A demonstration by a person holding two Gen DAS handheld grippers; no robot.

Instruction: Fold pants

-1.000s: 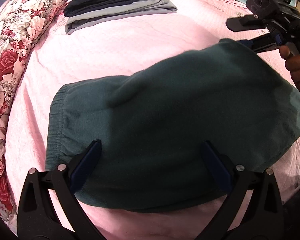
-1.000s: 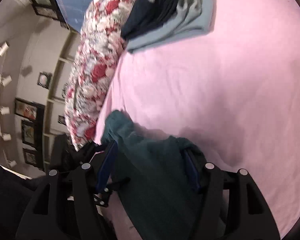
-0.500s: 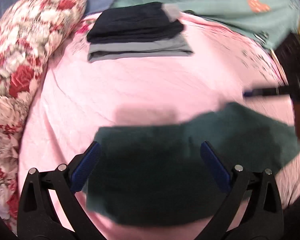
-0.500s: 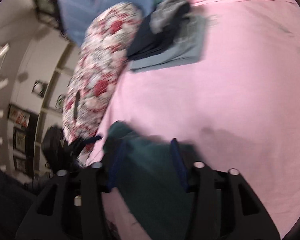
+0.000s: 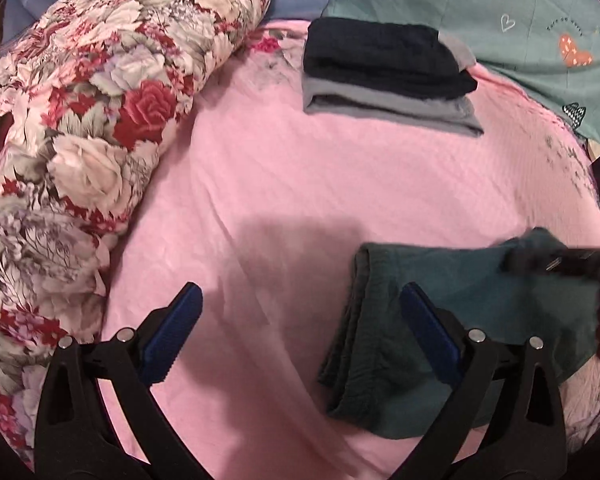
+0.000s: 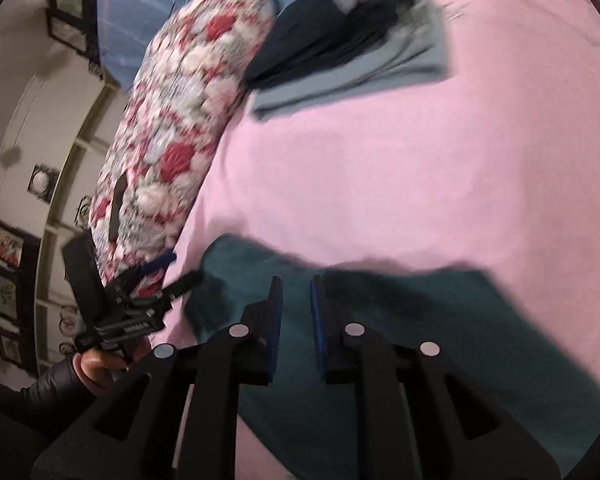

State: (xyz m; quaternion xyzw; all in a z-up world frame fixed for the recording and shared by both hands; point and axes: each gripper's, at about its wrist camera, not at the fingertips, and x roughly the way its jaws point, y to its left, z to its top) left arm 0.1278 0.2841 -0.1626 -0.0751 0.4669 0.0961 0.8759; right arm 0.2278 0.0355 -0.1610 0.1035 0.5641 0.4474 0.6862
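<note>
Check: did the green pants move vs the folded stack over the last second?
Yes. In the left wrist view the green pants went from centre to lower right, farther below the folded stack, and look narrower, folded.

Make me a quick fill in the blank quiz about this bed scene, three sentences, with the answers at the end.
1. The green pants lie on a ____ bedspread.
2. On the folded stack, the dark garment lies on a ____ one.
3. The left gripper has its fingers spread wide, so it is ____.

Missing words: pink; grey; open
</note>
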